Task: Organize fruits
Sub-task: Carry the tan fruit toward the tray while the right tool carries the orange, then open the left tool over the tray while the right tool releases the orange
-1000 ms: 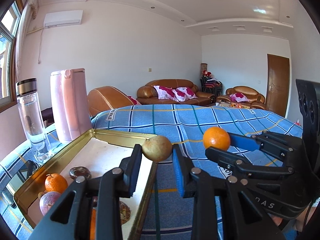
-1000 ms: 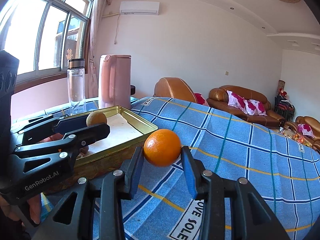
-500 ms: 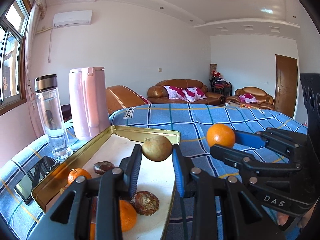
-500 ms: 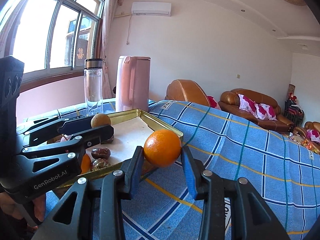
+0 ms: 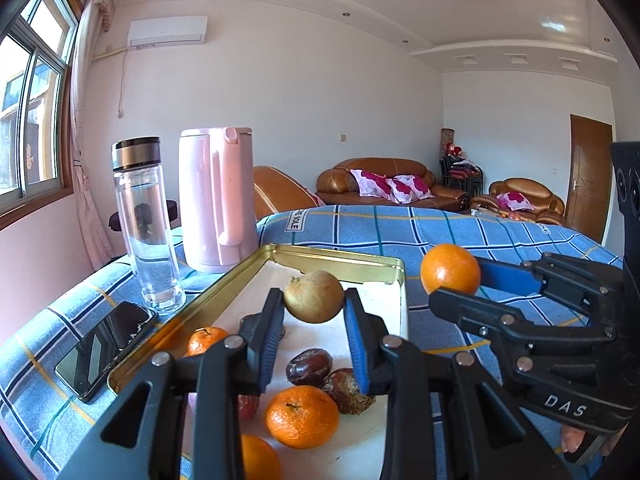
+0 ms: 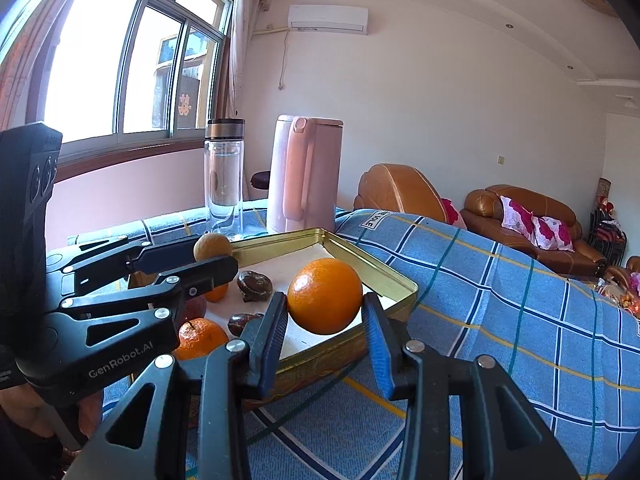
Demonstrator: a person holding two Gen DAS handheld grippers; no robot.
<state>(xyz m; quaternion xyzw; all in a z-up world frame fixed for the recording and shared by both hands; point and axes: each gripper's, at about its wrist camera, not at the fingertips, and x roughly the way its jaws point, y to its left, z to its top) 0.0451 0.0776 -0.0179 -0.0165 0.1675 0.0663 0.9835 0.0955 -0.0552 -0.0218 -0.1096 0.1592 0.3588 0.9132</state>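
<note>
Over the last second both hands have carried their loads sideways toward the gold tray (image 5: 224,280), so that more of its white floor and the fruit on it now shows under the left hand-held gripper (image 5: 314,312) than before. That reads as the delivery leg of a placing step (both fruits lifted, neither let go yet).

The left hand-held gripper is clamped on a yellow-brown round fruit (image 5: 314,296), which hangs over the middle of the tray, above the dark wrinkled fruits (image 5: 309,367) and the small oranges (image 5: 302,416) lying at the near end. The right hand-held gripper (image 6: 325,320) is clamped on an orange (image 6: 325,295); in the left view it sits just right of the tray's far right corner, over the blue checked cloth (image 6: 500,300) on the bench, so it probably needs to come further left before release. A glass bottle (image 5: 146,224), a pink jug (image 5: 216,200) and a phone (image 5: 104,348) stand left of the tray.
</note>
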